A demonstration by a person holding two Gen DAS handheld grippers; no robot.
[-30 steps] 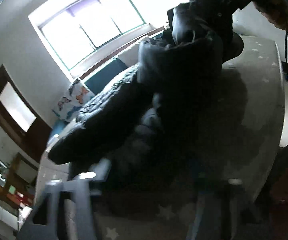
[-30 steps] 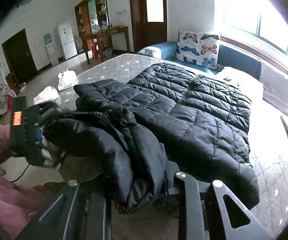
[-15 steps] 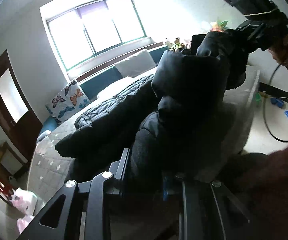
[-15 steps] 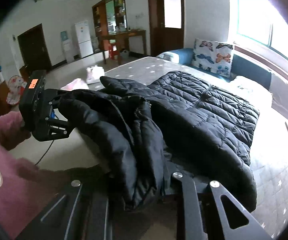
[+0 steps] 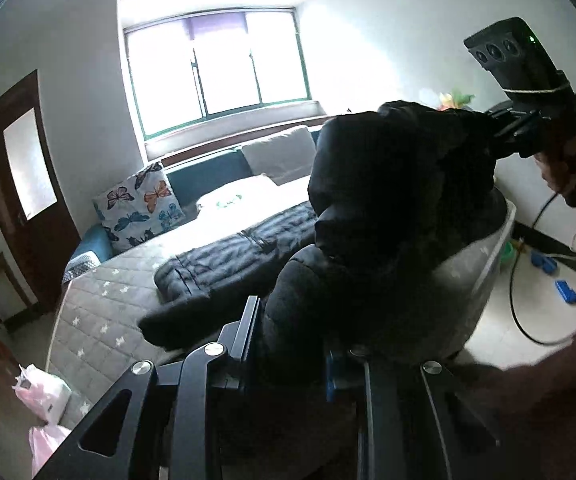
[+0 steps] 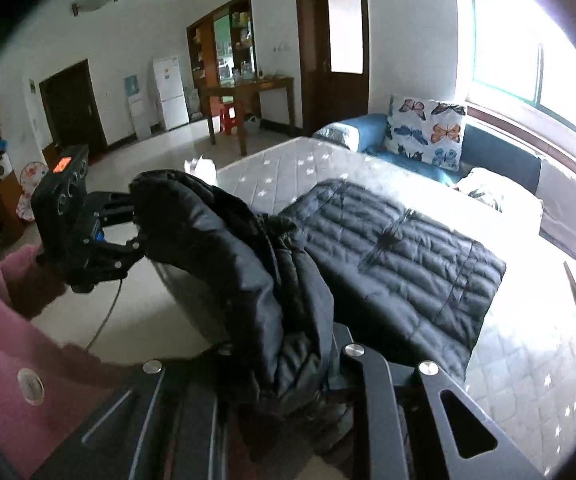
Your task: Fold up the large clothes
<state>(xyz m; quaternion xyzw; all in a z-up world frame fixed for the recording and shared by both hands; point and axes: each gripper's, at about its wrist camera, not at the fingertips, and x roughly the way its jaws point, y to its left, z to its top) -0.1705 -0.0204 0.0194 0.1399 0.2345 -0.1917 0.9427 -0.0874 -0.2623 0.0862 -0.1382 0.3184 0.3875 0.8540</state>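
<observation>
Both grippers, left (image 5: 288, 344) and right (image 6: 288, 364), are clamped on the near edge of the jacket (image 6: 400, 264), lifting it off the mattress (image 6: 288, 168), probably to fold it over the half lying flat.

You are standing in a lived-in home: a grey quilted mattress with white stars (image 6: 368, 168), a butterfly-print pillow (image 6: 428, 132) on a blue sofa (image 6: 372, 132), a white fridge (image 6: 169, 92), a wooden table (image 6: 247, 92), dark wooden doors (image 6: 334, 44) and a wide window (image 5: 215, 68).
</observation>
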